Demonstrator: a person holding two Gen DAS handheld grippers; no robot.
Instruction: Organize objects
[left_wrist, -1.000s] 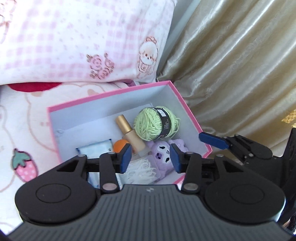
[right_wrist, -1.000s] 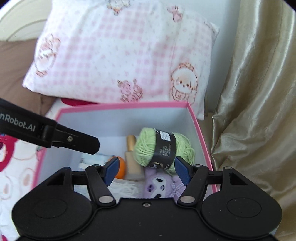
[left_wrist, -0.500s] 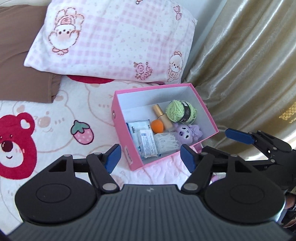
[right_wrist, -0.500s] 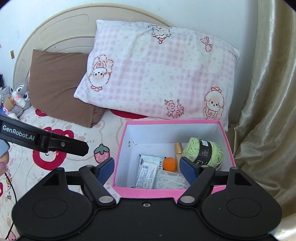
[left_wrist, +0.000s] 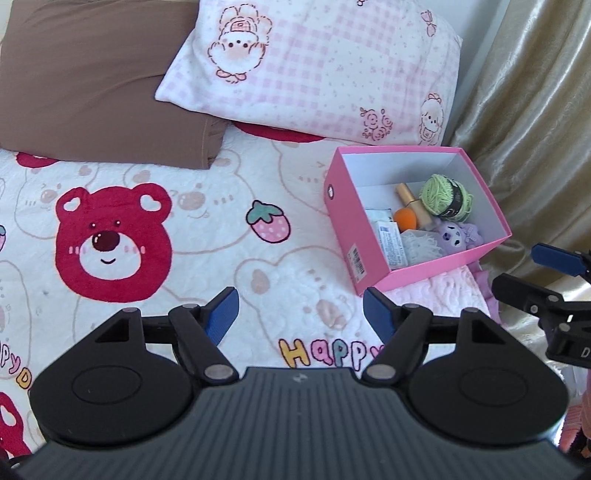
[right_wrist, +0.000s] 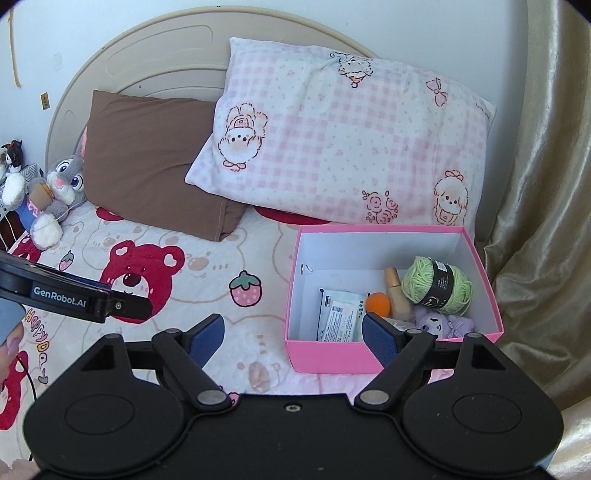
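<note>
A pink box (left_wrist: 349, 218) (right_wrist: 325, 352) sits on the bed at the right, near the curtain. It holds a green yarn ball (left_wrist: 445, 194) (right_wrist: 436, 286), a gold bottle (left_wrist: 412, 203) (right_wrist: 397, 293), an orange sponge (left_wrist: 406, 218) (right_wrist: 378, 302), a purple plush (left_wrist: 456, 234) (right_wrist: 441, 325), a white packet (left_wrist: 388, 240) (right_wrist: 338, 314) and a white puff (left_wrist: 421, 245). My left gripper (left_wrist: 300, 314) is open and empty, above the blanket left of the box. My right gripper (right_wrist: 293, 334) is open and empty, near the box's front left corner.
A pink checked pillow (right_wrist: 351, 151) and a brown pillow (right_wrist: 147, 158) lie behind the box. A grey rabbit plush (right_wrist: 55, 192) sits far left. A gold curtain (right_wrist: 539, 221) hangs right of the box. The blanket (left_wrist: 184, 240) has red bear prints.
Both grippers have pulled back and up from the box, so the whole bed shows now. The left gripper's jaws have opened wider. The box contents have not moved.
</note>
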